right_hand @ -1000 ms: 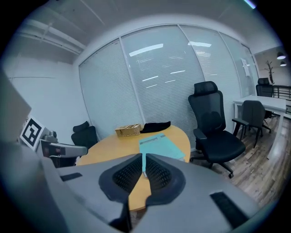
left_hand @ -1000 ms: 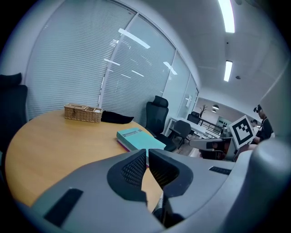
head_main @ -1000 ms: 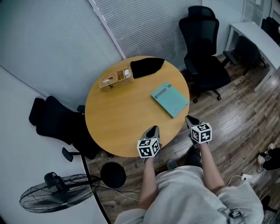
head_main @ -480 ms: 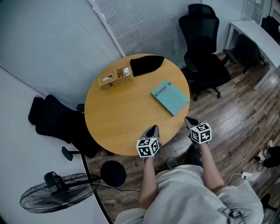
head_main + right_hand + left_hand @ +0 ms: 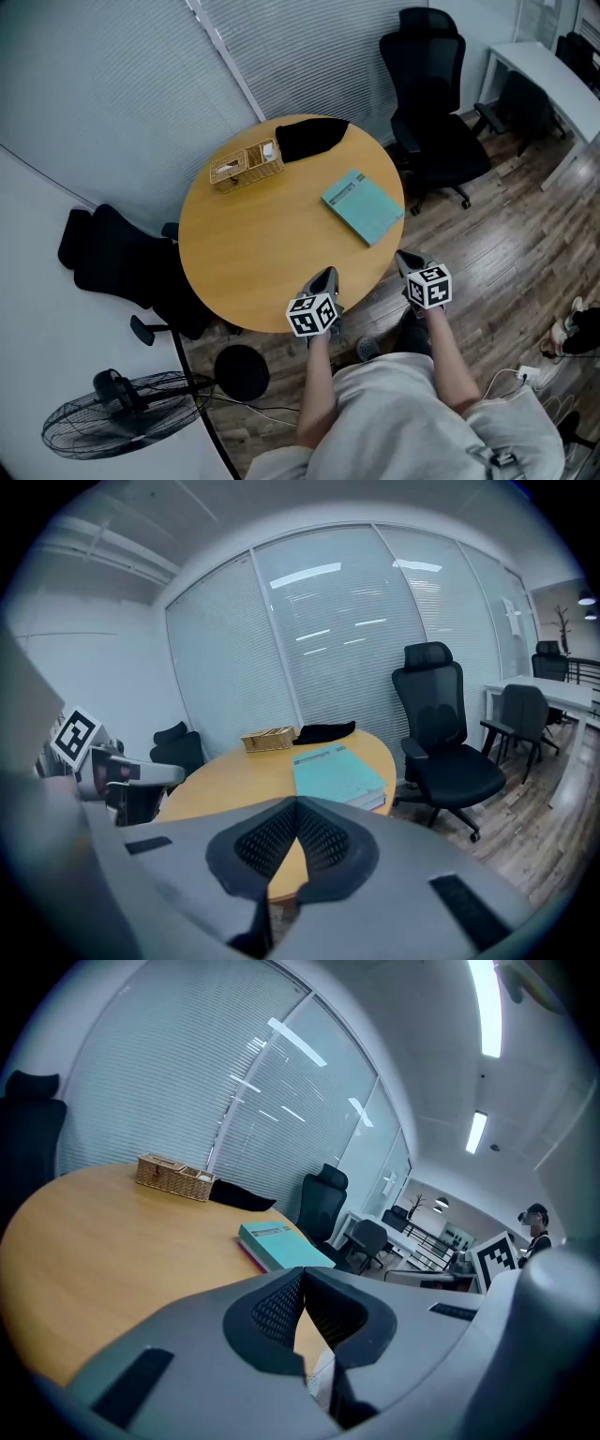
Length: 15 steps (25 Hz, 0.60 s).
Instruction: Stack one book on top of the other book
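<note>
The round tabletop (image 5: 246, 251) is smooth, honey-coloured wood with a thin rounded edge. Near its right rim lies the teal book (image 5: 363, 207), a flat rectangle with a matte cover, set at an angle. In the gripper views a second book (image 5: 373, 804) shows just under it, its darker purple edge peeking out along one side, so the two sit stacked. At the far side stands a small woven wicker basket (image 5: 247, 164), rectangular and open-topped, touching a limp black cloth (image 5: 312, 139). The left gripper (image 5: 327, 276) hovers over the near rim of the tabletop and the right gripper (image 5: 404, 255) just off its edge. On both, the grey moulded jaws meet at the tips (ribbed black pads pressed together) with nothing between them. A black mesh-backed office chair (image 5: 429, 98) stands beyond the tabletop.
</note>
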{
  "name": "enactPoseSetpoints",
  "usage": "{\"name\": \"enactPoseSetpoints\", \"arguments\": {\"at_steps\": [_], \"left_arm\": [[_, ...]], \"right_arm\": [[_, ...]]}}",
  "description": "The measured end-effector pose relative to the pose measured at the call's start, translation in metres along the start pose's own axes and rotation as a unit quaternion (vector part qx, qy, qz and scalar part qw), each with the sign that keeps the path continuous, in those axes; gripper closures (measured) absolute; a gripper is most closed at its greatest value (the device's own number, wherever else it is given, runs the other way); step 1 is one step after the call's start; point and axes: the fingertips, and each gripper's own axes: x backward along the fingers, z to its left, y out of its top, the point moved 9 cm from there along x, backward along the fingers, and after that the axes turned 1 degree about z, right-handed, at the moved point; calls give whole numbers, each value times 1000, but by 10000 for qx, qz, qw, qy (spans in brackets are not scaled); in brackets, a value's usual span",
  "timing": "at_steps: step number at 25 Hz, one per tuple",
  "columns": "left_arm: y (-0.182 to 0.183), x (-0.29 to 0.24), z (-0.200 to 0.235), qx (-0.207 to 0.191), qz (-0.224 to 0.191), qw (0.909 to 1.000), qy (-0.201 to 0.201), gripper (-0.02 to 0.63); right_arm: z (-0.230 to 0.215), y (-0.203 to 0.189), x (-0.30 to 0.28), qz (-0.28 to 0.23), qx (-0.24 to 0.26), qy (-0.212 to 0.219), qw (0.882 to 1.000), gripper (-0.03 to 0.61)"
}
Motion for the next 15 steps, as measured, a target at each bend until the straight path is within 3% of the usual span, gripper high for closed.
{"name": "enactPoseSetpoints", "arguments": {"at_steps": [15], "left_arm": [[-2, 6, 2, -72, -16, 10000, -27, 586]], "right_arm": [[7, 0, -4, 63, 79, 65, 9999, 558]]}}
